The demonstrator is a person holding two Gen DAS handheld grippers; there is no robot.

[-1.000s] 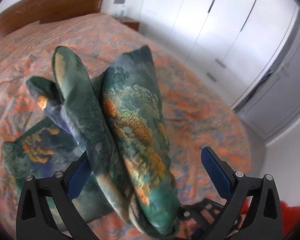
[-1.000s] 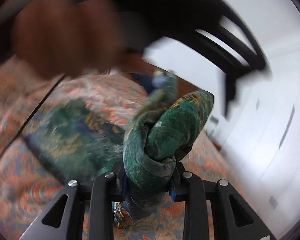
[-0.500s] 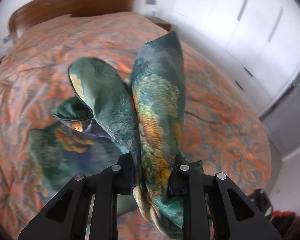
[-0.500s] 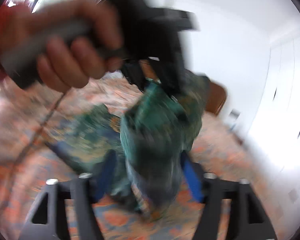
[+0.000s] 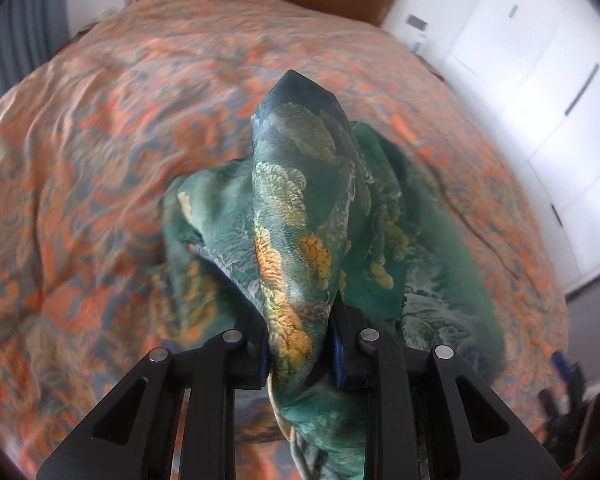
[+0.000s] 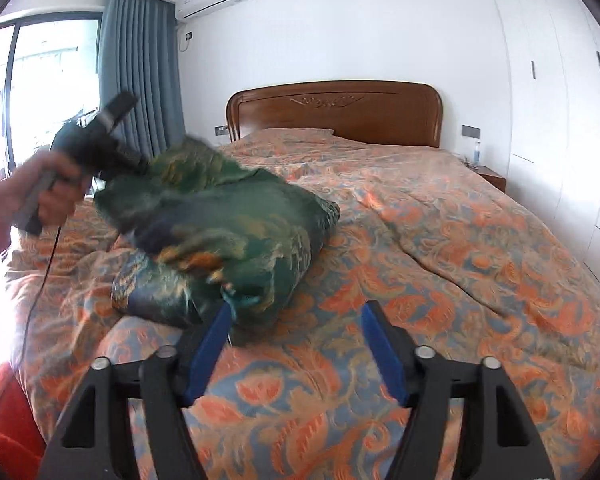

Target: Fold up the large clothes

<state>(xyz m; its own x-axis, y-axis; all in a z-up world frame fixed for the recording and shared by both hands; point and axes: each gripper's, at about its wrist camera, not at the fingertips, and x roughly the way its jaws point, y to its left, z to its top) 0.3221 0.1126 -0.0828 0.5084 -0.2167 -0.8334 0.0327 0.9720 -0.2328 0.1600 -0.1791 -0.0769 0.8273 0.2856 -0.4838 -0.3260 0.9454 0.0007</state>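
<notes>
Green patterned garment lies bunched on the orange floral bedspread toward the bed's left side, one fold pinched tight between the fingers of the left gripper and lifted above the pile. Across the bed, the right gripper hovers with its blue-padded fingers spread wide, gripping nothing, just beside the garment's near edge.

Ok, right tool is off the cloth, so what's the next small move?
Probably lower the left tool and lay its pinched fold onto the green patterned garment bunched on the orange floral bedspread; the right tool gapes empty.
</notes>
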